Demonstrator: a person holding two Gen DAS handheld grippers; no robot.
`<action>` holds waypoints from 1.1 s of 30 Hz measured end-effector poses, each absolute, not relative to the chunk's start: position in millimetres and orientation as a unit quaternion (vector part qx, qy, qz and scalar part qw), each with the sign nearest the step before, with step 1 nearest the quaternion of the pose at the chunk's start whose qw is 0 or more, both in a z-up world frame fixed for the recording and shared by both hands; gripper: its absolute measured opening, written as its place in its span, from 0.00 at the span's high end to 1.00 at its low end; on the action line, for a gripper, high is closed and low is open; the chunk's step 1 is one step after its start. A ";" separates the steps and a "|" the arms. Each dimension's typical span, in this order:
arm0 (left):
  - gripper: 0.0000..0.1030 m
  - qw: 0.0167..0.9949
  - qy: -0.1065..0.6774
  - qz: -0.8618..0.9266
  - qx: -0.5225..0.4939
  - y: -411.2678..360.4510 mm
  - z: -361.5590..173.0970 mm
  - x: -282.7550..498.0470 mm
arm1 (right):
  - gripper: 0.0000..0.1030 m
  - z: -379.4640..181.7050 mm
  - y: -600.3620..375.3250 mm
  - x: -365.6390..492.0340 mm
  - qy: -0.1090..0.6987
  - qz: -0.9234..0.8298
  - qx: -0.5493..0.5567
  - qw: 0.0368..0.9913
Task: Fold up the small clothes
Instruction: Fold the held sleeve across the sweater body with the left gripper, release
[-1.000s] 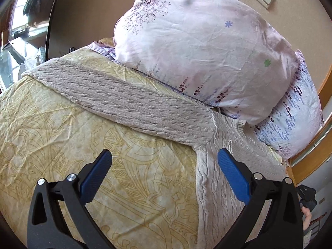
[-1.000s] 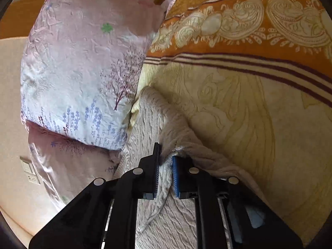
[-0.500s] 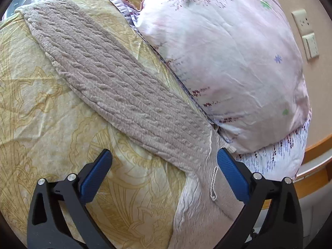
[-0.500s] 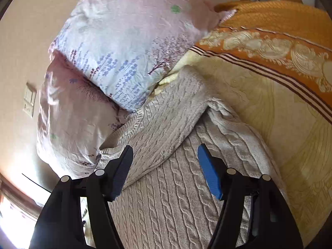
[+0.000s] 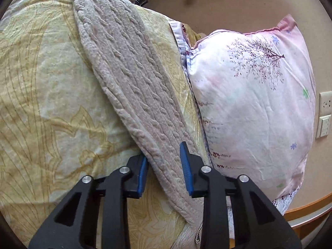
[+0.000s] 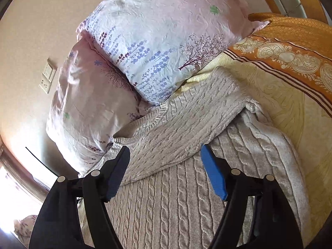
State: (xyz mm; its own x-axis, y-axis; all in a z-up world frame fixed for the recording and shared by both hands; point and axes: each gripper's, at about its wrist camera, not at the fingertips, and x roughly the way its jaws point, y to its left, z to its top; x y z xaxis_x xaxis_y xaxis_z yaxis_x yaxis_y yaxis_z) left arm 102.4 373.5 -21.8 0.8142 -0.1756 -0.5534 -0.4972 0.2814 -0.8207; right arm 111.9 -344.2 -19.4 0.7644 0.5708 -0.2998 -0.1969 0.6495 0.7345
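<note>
- Sweater (image 6: 186, 186) — grey cable knit, spread flat on the yellow bedspread (image 5: 51, 103), its neck end lying against the pillows (image 6: 145, 41).
- One sleeve (image 6: 182, 128) lies folded across the sweater's body, slanting from the shoulder beside the pillows toward the middle of the chest.
- The other sleeve (image 5: 132, 78) stretches straight out from the sweater, over the bedspread, running alongside the pink pillow (image 5: 255, 108).
- Left gripper (image 5: 164, 170): jaws part-closed around the outstretched sleeve near where it joins the body; the left pad (image 5: 142, 176) touches the sleeve's edge, the right pad sits just off the cloth — a firm pinch cannot be told.
- Right gripper (image 6: 166, 172): jaws wide apart, holding nothing, over the sweater's chest just below the folded sleeve.
- Orange patterned blanket (image 6: 290, 47) lies beyond the sweater, beside the pillows.
</note>
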 end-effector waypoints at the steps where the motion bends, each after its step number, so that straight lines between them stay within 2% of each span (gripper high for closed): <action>1: 0.85 0.746 0.282 0.109 -0.594 376.7 -24.1 102.4 | 0.25 -19.6 -343.3 111.6 0.263 0.223 0.355 0.869; 2: 0.88 0.743 0.278 0.109 -0.599 378.6 -26.6 102.9 | 0.21 -19.1 -342.6 111.4 0.262 0.226 0.354 0.869; 5: 0.92 0.738 0.259 0.101 -0.615 378.5 -26.1 100.7 | 0.21 -18.1 -340.5 110.8 0.258 0.233 0.350 0.870; 9: 0.93 0.775 0.221 0.036 -0.591 350.1 14.9 107.9 | 0.21 -19.1 -342.2 112.3 0.258 0.240 0.356 0.865; 16: 0.93 0.821 0.200 -0.164 -0.508 216.7 84.2 140.5 | 0.21 -19.8 -344.6 111.7 0.255 0.242 0.365 0.862; 20: 0.93 0.822 0.244 -0.215 -0.467 133.2 69.8 156.6 | 0.21 -19.4 -344.4 111.2 0.254 0.242 0.363 0.863; 25: 0.92 0.801 0.343 -0.192 -0.451 71.0 4.8 165.3 | 0.21 -19.3 -344.5 111.2 0.254 0.244 0.364 0.862; 27: 0.87 0.787 0.369 -0.182 -0.461 68.1 -11.8 168.3 | 0.21 -19.3 -344.8 111.1 0.253 0.245 0.365 0.862; 29: 0.73 0.783 0.369 -0.170 -0.472 75.2 -15.0 164.7 | 0.21 -19.4 -344.8 110.8 0.253 0.247 0.367 0.860; 31: 0.54 0.783 0.352 -0.154 -0.490 91.6 -11.2 159.6 | 0.21 -19.6 -345.4 110.9 0.253 0.248 0.370 0.859; 33: 0.50 0.783 0.331 -0.138 -0.508 113.8 -4.5 155.8 | 0.21 -19.7 -345.2 110.5 0.251 0.249 0.373 0.858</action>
